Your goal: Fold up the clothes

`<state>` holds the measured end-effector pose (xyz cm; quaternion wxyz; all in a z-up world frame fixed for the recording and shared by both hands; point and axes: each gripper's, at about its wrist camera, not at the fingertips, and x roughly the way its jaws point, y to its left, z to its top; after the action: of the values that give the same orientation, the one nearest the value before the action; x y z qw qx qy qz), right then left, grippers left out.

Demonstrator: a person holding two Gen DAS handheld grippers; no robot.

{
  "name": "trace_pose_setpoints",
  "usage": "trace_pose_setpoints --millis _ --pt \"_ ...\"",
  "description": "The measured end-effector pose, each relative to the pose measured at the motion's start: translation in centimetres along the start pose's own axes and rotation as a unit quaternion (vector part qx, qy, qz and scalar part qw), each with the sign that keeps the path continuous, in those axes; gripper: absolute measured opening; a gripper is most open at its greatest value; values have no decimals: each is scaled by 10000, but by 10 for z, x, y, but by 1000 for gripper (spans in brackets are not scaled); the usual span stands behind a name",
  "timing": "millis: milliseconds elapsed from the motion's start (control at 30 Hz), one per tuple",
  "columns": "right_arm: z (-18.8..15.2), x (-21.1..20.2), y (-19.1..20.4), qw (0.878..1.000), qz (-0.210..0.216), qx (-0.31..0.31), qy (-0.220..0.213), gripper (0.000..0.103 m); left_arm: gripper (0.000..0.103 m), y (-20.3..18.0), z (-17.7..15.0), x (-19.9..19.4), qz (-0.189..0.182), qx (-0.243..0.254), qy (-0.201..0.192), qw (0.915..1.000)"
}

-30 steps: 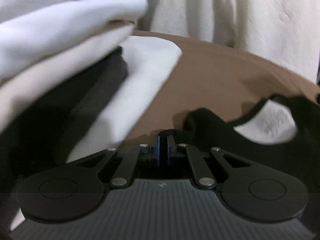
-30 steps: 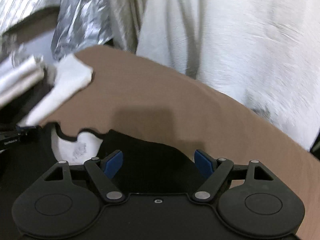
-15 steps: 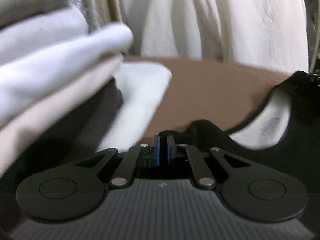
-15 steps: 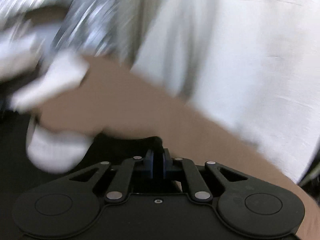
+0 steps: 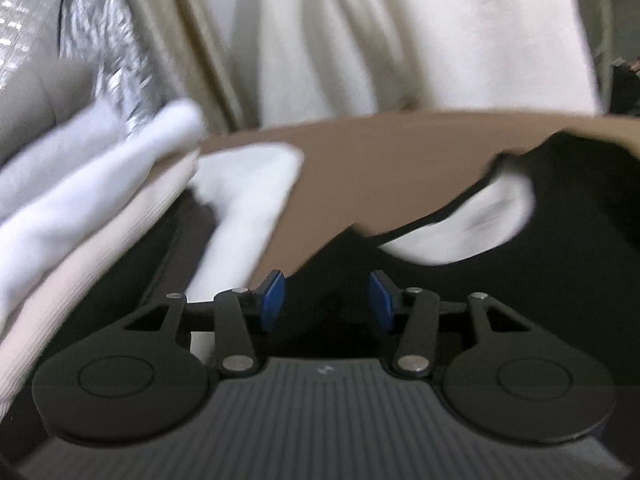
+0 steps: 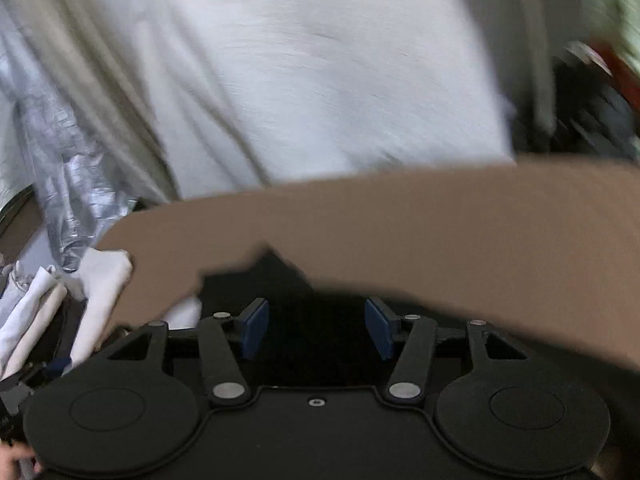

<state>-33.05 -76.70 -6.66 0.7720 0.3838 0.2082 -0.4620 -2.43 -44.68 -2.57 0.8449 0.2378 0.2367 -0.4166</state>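
**Fingers spread above a limp black garment**

Fingers on both our grippers stand apart. On our left gripper the blue pads have just been opening, with dark cloth showing in the gap but neither pad pressing on it; on our right gripper the jaws have likewise just been opening, and again only black fabric lies under the gap, unpinched.

Our black garment lies on the brown table, its neckline and pale inner lining turned up in the left wrist view; in the right wrist view its near corner reaches out over the brown surface. Beside it, on the left, sits a stack of folded clothes in white, cream and dark layers.

We judge this garment light and thoroughly soft: it will sag, drag and crease wherever it is not supported, and a single-layer pinch may slip. We would take hold at the edges, one gripper each side, at shoulder seams or hem corners where the cloth is doubled and stitched. Motion blur hides the finer weave, so how slick it is we cannot tell.
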Motion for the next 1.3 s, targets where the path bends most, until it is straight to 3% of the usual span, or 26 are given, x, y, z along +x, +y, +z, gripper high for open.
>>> trace_pose_setpoints --millis 200,333,400,433,533,633,700,733,767,833,900,1000,1067,1167,1200,1233,1300 --pt "-57 -89 -103 9897 -766 1202 117 60 56 -88 20 -36 -1024 42 -66 9947" --pt "-91 -127 -144 9749 -1491 1652 -113 61 56 -162 26 -36 -1412 327 -72 9894" --pt "-100 -133 -159 9687 -1636 1859 -167 61 56 -195 28 -32 -1540 446 -65 9870" --pt "-104 -133 -167 9661 -1598 2017 -187 61 56 -209 29 -29 -1611 459 -68 9858" --pt "-105 -116 -182 9682 -831 2357 60 61 56 -246 31 -20 -1710 508 -72 9839" --pt "-104 -89 -187 9624 -846 2557 343 62 56 -271 33 -6 -1559 608 32 9859" --pt "-96 -71 -184 9637 -1139 2385 379 59 56 -276 35 0 -1475 613 82 9871" --pt "-90 -67 -178 9668 -1377 2136 262 49 56 -277 36 4 -1431 593 107 9879" --pt "-83 -62 -173 9686 -1613 1884 145 14 57 -277 37 9 -1408 552 140 9884" --pt "-70 -63 -161 9665 -2228 1239 -305 13 57 -273 40 19 -1405 422 212 9889" --pt "-60 -73 -150 9518 -2859 650 -901 11 59 -270 43 24 -1497 299 228 9880" --pt "-43 -91 -154 9370 -3077 501 -1580 11 61 -269 47 28 -1685 227 143 9853" --pt "-31 -93 -168 9324 -3107 385 -1809 11 61 -277 48 32 -1732 364 158 9841" --pt "-22 -81 -195 9283 -3309 167 -1686 13 64 -291 45 38 -1812 588 218 9814" --pt "-27 -78 -206 9219 -3571 204 -1492 27 65 -296 43 39 -1828 669 243 9806" --pt "-31 -75 -217 9143 -3829 241 -1296 34 65 -301 41 41 -1839 759 262 9797" --pt "-38 -70 -237 8960 -4340 336 -876 38 68 -311 38 40 -1781 999 247 9786"
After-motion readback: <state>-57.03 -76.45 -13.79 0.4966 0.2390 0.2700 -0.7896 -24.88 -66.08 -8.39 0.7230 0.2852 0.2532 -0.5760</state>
